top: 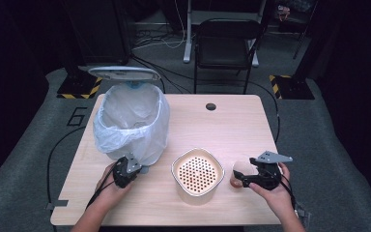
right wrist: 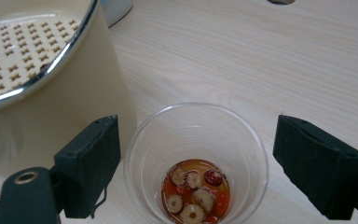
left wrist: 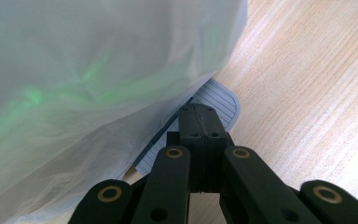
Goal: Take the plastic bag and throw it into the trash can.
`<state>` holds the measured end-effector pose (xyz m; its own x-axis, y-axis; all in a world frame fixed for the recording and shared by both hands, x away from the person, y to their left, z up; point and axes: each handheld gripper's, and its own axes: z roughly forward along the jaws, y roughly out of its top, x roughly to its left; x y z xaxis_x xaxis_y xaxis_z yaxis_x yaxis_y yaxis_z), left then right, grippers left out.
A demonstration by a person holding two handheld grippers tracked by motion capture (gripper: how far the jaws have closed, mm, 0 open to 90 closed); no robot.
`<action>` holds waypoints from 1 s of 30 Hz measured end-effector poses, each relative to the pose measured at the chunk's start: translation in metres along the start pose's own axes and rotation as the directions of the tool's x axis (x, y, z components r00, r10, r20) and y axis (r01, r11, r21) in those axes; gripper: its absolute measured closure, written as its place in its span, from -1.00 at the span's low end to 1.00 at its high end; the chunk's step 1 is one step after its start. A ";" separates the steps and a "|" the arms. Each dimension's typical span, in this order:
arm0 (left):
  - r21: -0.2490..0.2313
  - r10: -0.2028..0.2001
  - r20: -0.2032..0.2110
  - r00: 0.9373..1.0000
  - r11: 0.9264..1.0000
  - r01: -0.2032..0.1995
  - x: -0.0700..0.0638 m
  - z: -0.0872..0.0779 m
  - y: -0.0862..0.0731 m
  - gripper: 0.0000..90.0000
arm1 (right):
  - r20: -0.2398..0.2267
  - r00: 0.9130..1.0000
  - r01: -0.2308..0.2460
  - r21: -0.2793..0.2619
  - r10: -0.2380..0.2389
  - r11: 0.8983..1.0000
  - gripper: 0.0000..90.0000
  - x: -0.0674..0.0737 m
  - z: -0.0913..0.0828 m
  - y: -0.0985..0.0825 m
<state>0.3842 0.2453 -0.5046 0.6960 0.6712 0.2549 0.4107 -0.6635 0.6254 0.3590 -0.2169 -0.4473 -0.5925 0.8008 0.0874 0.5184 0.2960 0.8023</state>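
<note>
Pale wood table (top: 232,125) on grey carpet — your right gripper (right wrist: 196,163) spread around the cup (right wrist: 196,158), left gripper (left wrist: 200,123) pressed together by the bin bag (left wrist: 84,84).

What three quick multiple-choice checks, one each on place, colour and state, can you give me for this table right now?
1. Where does the clear plastic cup stand?
A. between the right gripper's open jaws
B. inside the white bag-lined bin
C. on the cream perforated strainer pot

2. What colour is the liquid in the cup?
A. blue
B. orange-red
C. black

3. How do the left gripper's jaws stand?
A. wide open
B. closed on the cup
C. shut together

Answers: 1 A, the pads flank the cup without touching it; 2 B, orange-red liquid with fruit slices lies at the bottom; 3 C, the jaws meet beside the bin's bag.
</note>
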 end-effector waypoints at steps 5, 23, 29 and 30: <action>0.000 0.001 -0.001 1.000 1.000 -0.001 0.000 0.000 0.000 1.00 | -0.004 1.000 0.004 0.028 -0.004 1.000 -0.67 0.002 0.011 -0.007; -0.005 0.000 -0.008 1.000 1.000 0.000 0.000 0.000 0.000 1.00 | 0.018 0.999 0.047 0.066 -0.048 0.997 -0.27 -0.001 0.031 -0.021; -0.003 -0.001 -0.005 1.000 1.000 0.001 -0.001 0.000 0.000 1.00 | -0.017 0.998 0.066 0.060 -0.065 0.996 -0.22 -0.003 0.031 -0.006; 0.003 0.001 -0.002 1.000 1.000 -0.001 0.000 0.000 0.000 1.00 | -0.022 0.997 0.068 0.059 -0.067 0.996 -0.22 -0.004 0.031 -0.002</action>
<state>0.3841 0.2449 -0.5045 0.6951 0.6714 0.2572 0.4118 -0.6649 0.6231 0.3798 -0.2045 -0.4675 -0.6396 0.7673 0.0465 0.5120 0.3801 0.7703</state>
